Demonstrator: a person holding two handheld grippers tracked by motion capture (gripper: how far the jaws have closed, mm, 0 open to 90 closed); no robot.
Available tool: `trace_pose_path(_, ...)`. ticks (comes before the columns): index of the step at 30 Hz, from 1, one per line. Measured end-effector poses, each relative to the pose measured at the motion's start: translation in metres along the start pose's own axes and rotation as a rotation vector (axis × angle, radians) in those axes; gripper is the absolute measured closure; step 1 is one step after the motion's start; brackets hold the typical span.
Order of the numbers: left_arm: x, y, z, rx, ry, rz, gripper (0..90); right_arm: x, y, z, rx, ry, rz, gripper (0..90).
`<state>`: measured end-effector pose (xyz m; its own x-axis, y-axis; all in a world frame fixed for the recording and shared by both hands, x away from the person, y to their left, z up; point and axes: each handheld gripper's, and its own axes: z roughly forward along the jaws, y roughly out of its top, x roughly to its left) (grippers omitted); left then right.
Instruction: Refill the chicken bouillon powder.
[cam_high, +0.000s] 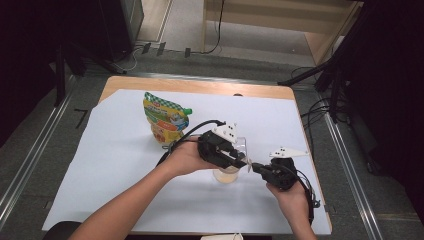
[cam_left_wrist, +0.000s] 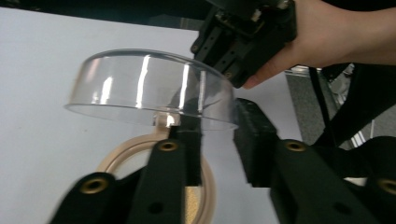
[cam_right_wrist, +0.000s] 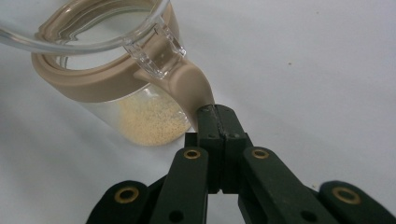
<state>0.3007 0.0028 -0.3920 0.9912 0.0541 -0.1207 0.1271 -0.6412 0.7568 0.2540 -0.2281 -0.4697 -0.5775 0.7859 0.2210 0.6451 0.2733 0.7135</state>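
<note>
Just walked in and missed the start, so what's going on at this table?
A person with a gripper in each hand is working on a small clear jar with a beige collar and some pale grains at the bottom. The right gripper is shut on the jar's beige tab, steadying it. The left gripper pinches the edge of the clear hinged lid, which is lifted up off the jar's mouth. A green and yellow pouch stands untouched farther back on the white sheet.

No legible text anywhere; print on the pouch (cam_high: 166, 120) too small.
</note>
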Motion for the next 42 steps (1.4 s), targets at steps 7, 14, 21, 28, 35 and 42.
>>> trace_pose_path(7, -0.003, 0.005, 0.002, 0.004, -0.029, -0.008, 86.8, 0.001, 0.000, 0.000, 0.008, 0.004, -0.004, 90.0)
trace_pose_path(14, -0.004, 0.008, 0.007, 0.004, -0.030, -0.009, 87.3, 0.000, 0.000, 0.000, -0.001, 0.010, 0.003, 90.0)
trace_pose_path(21, -0.003, 0.009, 0.009, -0.001, -0.041, -0.032, 86.2, 0.000, -0.001, 0.000, 0.000, 0.008, 0.007, 90.0)
trace_pose_path(28, -0.003, 0.007, 0.002, 0.006, -0.056, -0.075, 74.2, 0.001, -0.001, -0.005, -0.009, 0.022, 0.009, 90.0)
trace_pose_path(35, 0.001, -0.003, -0.016, -0.009, -0.040, -0.137, 58.0, 0.007, -0.004, -0.012, -0.013, 0.040, 0.000, 90.0)
trace_pose_path(42, 0.005, -0.015, -0.037, -0.029, 0.017, -0.163, 50.7, 0.012, -0.005, -0.005, 0.013, 0.060, -0.021, 90.0)
